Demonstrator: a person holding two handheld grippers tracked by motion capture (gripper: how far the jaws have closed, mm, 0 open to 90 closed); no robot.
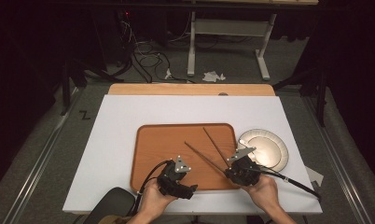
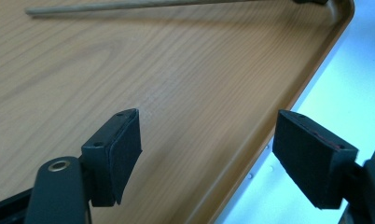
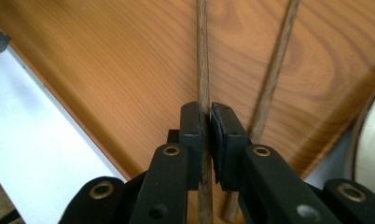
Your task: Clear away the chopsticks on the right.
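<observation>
Two dark wooden chopsticks lie on an orange-brown wooden tray point(image 1: 153, 154). My right gripper point(image 1: 229, 173) point(image 3: 207, 112) is shut on the near end of one chopstick point(image 1: 202, 155) point(image 3: 203, 56), at the tray's near right corner. The second chopstick point(image 1: 216, 143) point(image 3: 274, 70) lies loose just to the right of it. My left gripper point(image 1: 191, 189) point(image 2: 209, 128) stands open over the tray's near edge, jaws wide apart with nothing between them. A chopstick point(image 2: 153, 4) crosses the top of the left gripper view.
A round pale plate point(image 1: 269, 148) point(image 3: 374, 140) sits on the white table top point(image 1: 120, 116) just right of the tray. A wooden board point(image 1: 190, 89) borders the table's far edge. Beyond it are a floor with cables and a table frame point(image 1: 230, 42).
</observation>
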